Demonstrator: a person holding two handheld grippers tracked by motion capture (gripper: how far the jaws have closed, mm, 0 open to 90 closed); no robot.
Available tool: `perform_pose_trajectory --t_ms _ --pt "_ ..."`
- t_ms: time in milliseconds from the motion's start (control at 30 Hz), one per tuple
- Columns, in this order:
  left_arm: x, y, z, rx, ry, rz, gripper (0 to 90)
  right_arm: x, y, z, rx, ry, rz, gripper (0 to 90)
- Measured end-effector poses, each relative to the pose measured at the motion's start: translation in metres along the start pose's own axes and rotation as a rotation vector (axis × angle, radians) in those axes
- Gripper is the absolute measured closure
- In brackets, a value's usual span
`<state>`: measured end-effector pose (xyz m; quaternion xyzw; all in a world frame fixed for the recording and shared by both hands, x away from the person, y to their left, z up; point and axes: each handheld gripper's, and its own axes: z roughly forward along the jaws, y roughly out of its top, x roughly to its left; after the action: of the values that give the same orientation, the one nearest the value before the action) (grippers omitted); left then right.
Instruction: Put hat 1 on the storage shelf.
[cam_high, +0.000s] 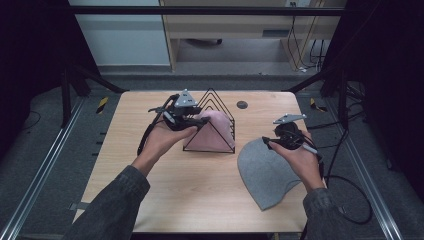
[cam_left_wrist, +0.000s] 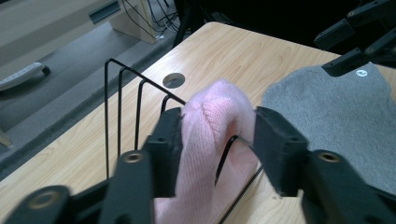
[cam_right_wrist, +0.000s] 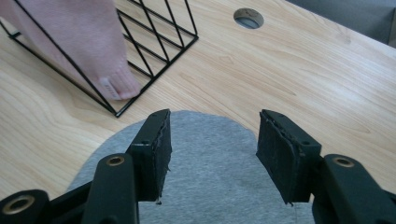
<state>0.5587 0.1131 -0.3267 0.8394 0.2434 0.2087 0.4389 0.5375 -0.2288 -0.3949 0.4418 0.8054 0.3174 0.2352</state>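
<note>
Looking down on the tabletop (cam_high: 200, 195), we see a pink knit hat (cam_high: 212, 132) draped over a black wire rack (cam_high: 220, 107), with a grey hat (cam_high: 265, 172) lying flat just to its right. Our left tool (cam_high: 192, 119) sits at the top of the pink hat; in the left gripper view its jaws stand apart on either side of the hat's crown (cam_left_wrist: 217, 105), the left pad touching the knit, the right pad just clear, so we judge it is not pinching yet. Our right tool (cam_high: 272, 141) hovers over the grey hat's upper edge (cam_right_wrist: 205, 140), jaws spread and empty.

Both hats look light, soft and floppy; they will sag and stretch rather than slide. We judge the crown fold the best place to take the pink one, gathering enough knit to hold. One wire of the rack runs between the left jaws beside the fabric, and could be caught in the grip. A round hole (cam_high: 242, 104) in the tabletop lies behind the rack, out of the way.
</note>
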Motion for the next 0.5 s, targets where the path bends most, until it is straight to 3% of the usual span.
perform_pose_trajectory --t_ms 100,267,500 --pt "-0.002 -0.004 -0.004 0.001 0.015 0.010 44.0 -0.006 -0.002 0.003 0.010 -0.010 0.011 43.6" --pt "-0.005 -0.017 -0.015 -0.012 0.018 -0.021 32.5 -0.015 -0.005 0.009 0.036 -0.011 0.025 39.5" --pt "-0.008 -0.038 -0.033 0.001 0.030 -0.024 20.3 -0.034 -0.013 0.022 0.080 0.015 0.051 32.4"
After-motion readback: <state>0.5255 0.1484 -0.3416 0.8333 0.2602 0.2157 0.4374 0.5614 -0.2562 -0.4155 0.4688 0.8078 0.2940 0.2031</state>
